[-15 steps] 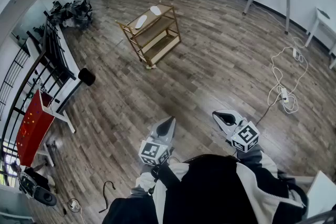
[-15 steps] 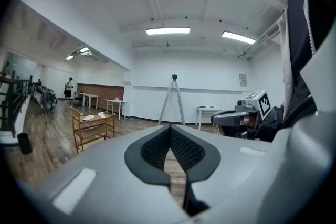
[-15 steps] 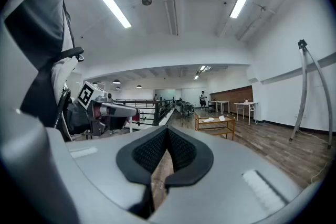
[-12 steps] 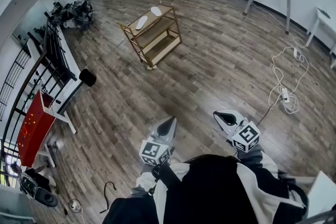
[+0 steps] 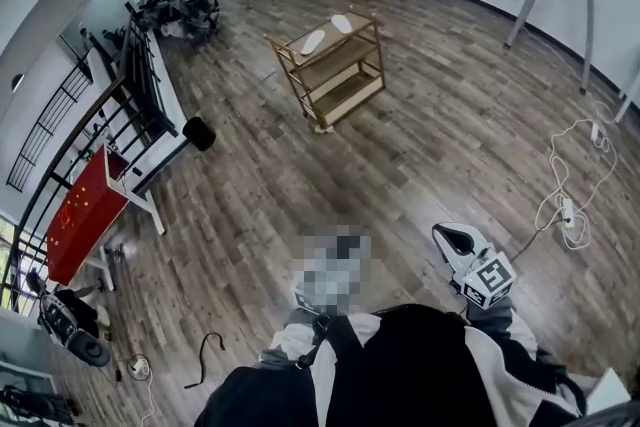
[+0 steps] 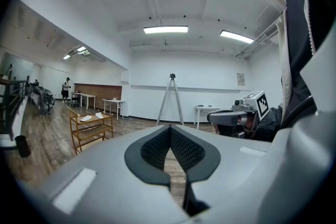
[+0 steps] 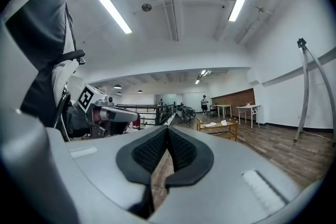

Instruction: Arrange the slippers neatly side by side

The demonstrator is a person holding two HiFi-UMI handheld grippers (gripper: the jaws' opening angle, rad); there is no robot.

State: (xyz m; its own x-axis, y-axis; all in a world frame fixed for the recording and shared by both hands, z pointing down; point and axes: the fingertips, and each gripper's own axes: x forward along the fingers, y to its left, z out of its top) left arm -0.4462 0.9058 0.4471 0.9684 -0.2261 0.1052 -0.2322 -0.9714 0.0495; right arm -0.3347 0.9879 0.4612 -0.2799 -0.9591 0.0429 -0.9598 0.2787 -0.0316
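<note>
Holding left gripper (image 6: 169,131) and right gripper (image 7: 167,132) level, jaws together on nothing. Since half a second ago, seeing the wooden rack (image 5: 338,80) slide rightward in head view, probably a head turn. Still well apart from both slippers (image 5: 313,41) on its top; approach needed first.

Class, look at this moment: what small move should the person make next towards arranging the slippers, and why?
Probably step toward the wooden rack. The two white slippers lie on its top shelf, far across the floor and out of reach, while the left gripper and right gripper are shut and empty.
</note>
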